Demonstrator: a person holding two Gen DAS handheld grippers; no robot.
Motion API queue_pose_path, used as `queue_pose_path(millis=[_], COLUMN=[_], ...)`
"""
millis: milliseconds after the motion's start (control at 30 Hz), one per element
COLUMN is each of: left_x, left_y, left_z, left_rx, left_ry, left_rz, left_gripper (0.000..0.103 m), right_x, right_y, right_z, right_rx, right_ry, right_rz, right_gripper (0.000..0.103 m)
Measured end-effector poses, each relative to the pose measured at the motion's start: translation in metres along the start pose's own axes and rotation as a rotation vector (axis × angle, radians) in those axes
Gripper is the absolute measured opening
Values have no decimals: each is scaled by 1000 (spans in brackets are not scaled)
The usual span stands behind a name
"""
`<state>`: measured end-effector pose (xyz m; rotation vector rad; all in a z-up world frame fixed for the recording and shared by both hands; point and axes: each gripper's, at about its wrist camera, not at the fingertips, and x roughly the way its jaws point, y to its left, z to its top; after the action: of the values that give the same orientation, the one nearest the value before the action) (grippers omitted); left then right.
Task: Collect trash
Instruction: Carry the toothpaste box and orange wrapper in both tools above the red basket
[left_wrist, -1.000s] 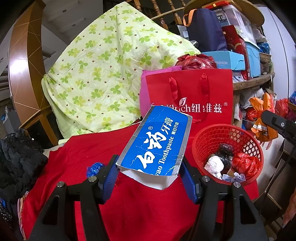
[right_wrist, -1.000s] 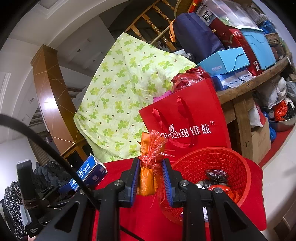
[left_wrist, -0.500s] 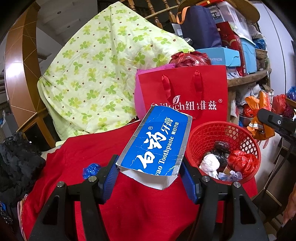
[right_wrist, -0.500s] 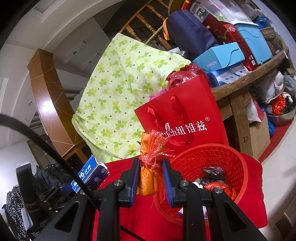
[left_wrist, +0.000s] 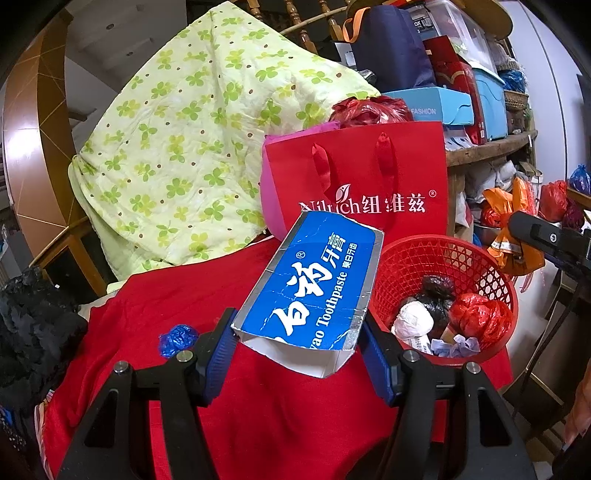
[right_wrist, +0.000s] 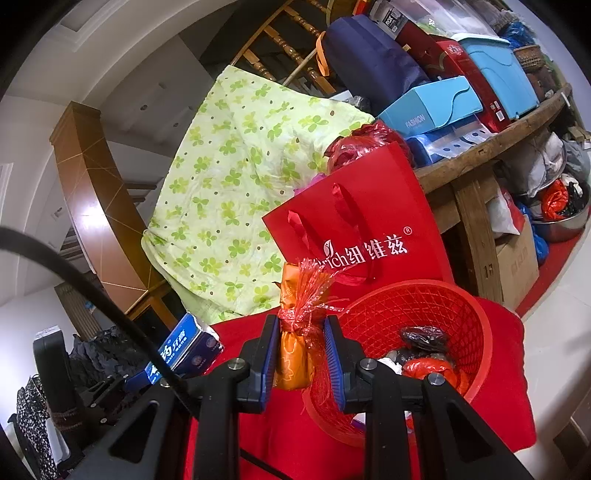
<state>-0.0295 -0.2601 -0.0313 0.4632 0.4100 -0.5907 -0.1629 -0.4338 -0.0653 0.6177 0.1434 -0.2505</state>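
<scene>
Both loads are lifted, drop step pending: left hand-held gripper (left_wrist: 297, 345) is clamped on the creased blue cardboard toothpaste box (left_wrist: 314, 284), right hand-held gripper (right_wrist: 301, 360) is clamped on the orange wrapper bundle tied with red crinkly film (right_wrist: 297, 343). Next, I'd judge, carry each over the red plastic lattice basket (left_wrist: 424, 258) at the red-clothed counter's right edge and release. Crumpled blue plastic wad (left_wrist: 177, 338) lies near the left edge.
</scene>
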Motion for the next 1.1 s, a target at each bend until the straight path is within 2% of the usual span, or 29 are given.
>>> queue_pose_path(millis=[1100], left_x=[7], left_y=[-11], left_z=[-2], left_rx=[37], left_ry=[14], left_rz=[-28], left_gripper=[65], right_x=[3], right_y=[-8], right_z=[-5], right_rx=[32], right_ry=[10], right_rz=[-7], right_gripper=[27])
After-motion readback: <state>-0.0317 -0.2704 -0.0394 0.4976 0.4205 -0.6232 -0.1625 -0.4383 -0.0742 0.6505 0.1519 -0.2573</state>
